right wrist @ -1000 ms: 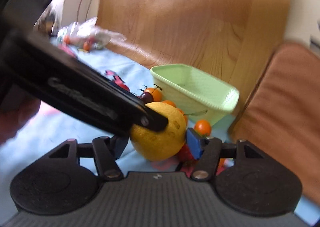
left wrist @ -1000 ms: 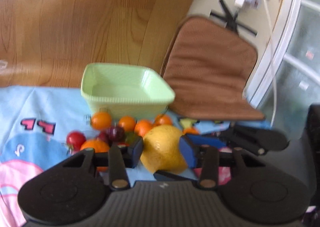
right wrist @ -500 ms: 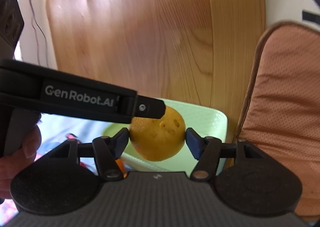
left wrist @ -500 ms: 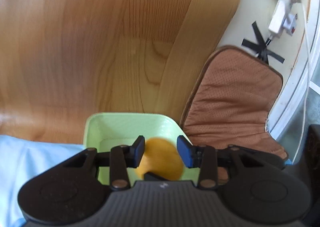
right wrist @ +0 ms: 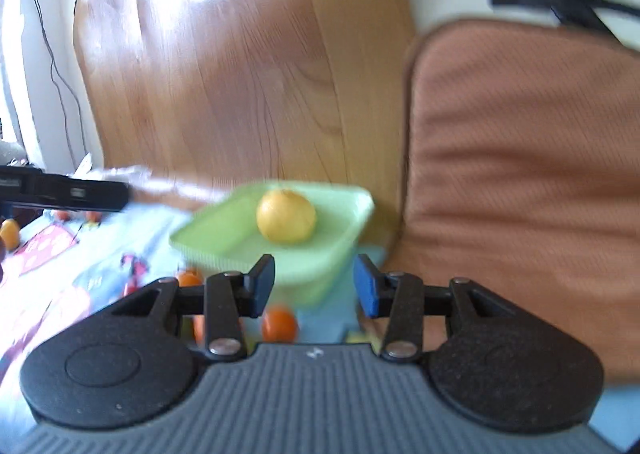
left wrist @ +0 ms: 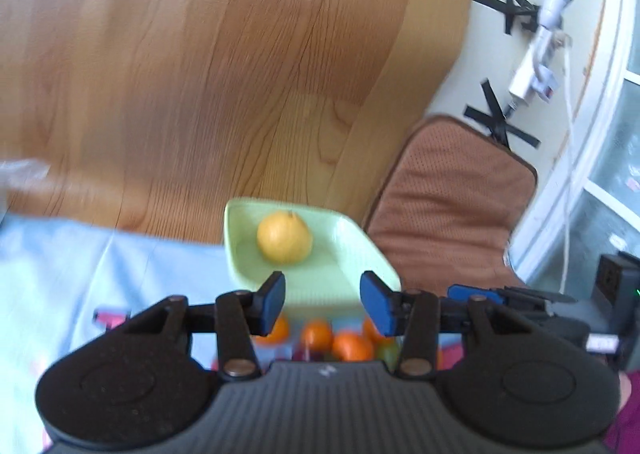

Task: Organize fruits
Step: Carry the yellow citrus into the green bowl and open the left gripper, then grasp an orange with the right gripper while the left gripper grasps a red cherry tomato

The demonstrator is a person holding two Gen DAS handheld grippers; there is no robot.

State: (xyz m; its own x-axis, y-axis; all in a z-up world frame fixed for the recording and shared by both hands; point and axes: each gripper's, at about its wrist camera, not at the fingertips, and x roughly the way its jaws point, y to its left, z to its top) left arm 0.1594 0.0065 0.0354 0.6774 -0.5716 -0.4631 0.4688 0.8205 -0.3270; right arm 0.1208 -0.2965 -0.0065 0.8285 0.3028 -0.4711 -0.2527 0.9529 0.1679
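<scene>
A yellow citrus fruit (left wrist: 284, 238) (right wrist: 286, 221) lies alone inside the pale green basket (left wrist: 376, 254) (right wrist: 200, 238). My left gripper (left wrist: 322, 308) hangs just in front of the basket's near wall. Its jaws are opening and nothing is between the blue pads. My right gripper (right wrist: 314, 290) is also just short of the basket, its jaws closing on nothing. Several small orange fruits (left wrist: 352, 348) (right wrist: 280, 324) lie on the blue cloth (left wrist: 120, 262) below the basket. The right gripper's fingers (left wrist: 500, 296) show at the right of the left wrist view.
A brown cushion (left wrist: 448, 197) (right wrist: 520, 153) lies right of the basket on the wooden floor (left wrist: 200, 73). A white plug and cable (left wrist: 536, 69) run along the wall. More small fruits (right wrist: 10, 232) sit on the cloth at far left.
Both grippers carried the yellow fruit from the cloth up over the basket. It now rests in the basket, free of both, and the grippers have drawn back.
</scene>
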